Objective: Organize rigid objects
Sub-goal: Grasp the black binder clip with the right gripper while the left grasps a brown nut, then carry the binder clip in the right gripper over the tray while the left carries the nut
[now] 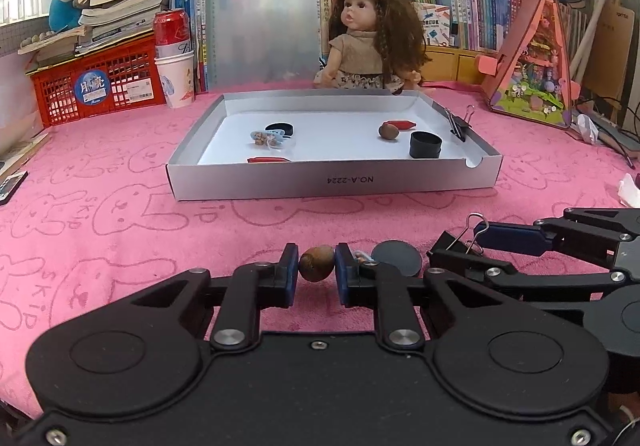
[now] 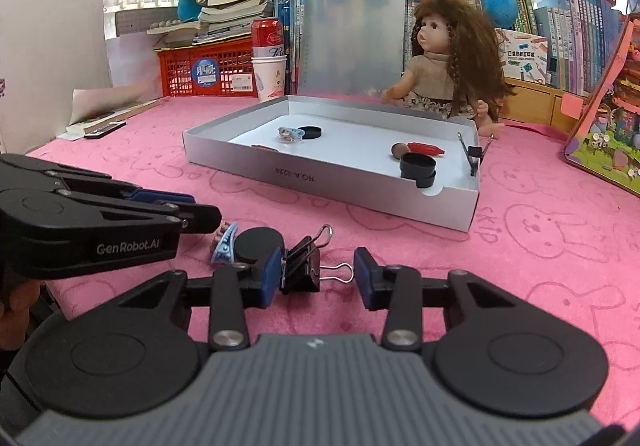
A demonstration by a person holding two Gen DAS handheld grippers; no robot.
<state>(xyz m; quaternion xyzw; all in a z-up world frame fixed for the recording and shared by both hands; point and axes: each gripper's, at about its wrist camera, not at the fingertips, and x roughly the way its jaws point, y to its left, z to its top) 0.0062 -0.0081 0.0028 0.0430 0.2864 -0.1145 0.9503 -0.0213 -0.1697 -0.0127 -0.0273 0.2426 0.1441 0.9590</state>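
My left gripper [image 1: 317,264] is pinching a small brown nut [image 1: 316,263] between its 2 blue pads, low over the pink bunny-print cloth [image 1: 120,214]. My right gripper [image 2: 317,277] is spread, with a black binder clip [image 2: 302,266] lying between the fingers: the clip body sits against the left pad, and its wire handle reaches toward the right pad, though I cannot tell whether it touches. Just beside the clip on the cloth lie a flat black disc [image 2: 258,244] and a small blue charm [image 2: 225,246]. Farther ahead sits the shallow grey cardboard tray [image 1: 332,182], with "NO.A-2224" printed upside down on its near wall. Inside it I see another brown nut [image 1: 389,131] touching a red capsule-shaped piece [image 1: 400,124], a black cylindrical cap [image 1: 425,144], a second black disc [image 1: 280,127], a blue charm [image 1: 267,137] and another red piece [image 1: 268,159] near the front wall. A second binder clip [image 1: 459,124] is clamped on the tray's right wall. A doll [image 1: 368,42] sits behind the tray.
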